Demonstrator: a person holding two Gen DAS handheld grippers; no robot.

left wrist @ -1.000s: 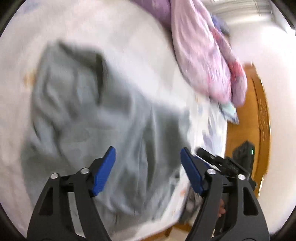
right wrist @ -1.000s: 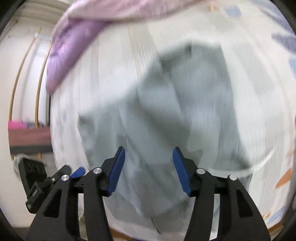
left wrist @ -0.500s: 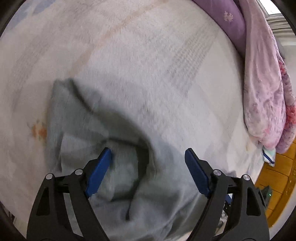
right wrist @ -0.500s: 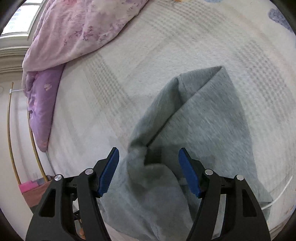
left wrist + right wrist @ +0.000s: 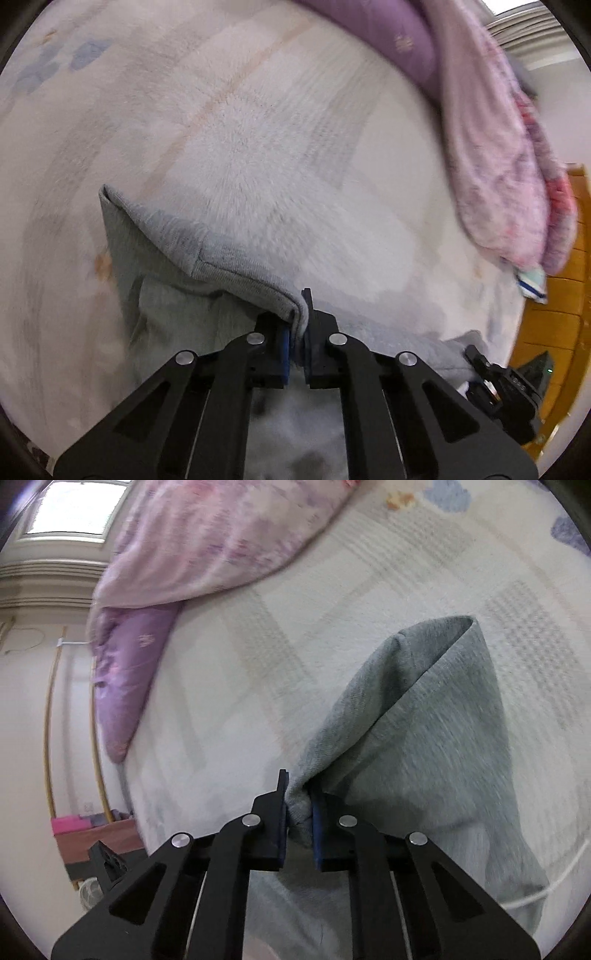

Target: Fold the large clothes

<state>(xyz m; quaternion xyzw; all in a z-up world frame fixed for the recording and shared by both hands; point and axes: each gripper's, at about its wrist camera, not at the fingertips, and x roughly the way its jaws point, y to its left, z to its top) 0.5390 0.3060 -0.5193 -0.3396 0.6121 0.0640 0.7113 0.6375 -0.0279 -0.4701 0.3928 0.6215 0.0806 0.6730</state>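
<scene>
Garment: grey knit garment (image 5: 173, 258) lies on the pale fleecy bed cover (image 5: 258, 147), lower centre of both views; hemmed edge lifted, one corner raised at centre left of the left wrist view.
Left gripper (image 5: 297, 332): jaws have just closed; blue pads pinch the hem.
Right gripper (image 5: 298, 808): jaws have just closed; a bunched grey fold sits clamped between them.
Surroundings: pink floral quilt (image 5: 207, 542) and purple pillow (image 5: 125, 672), upper left of right wrist view; orange wooden furniture (image 5: 554, 314) at right edge of left wrist view.
</scene>
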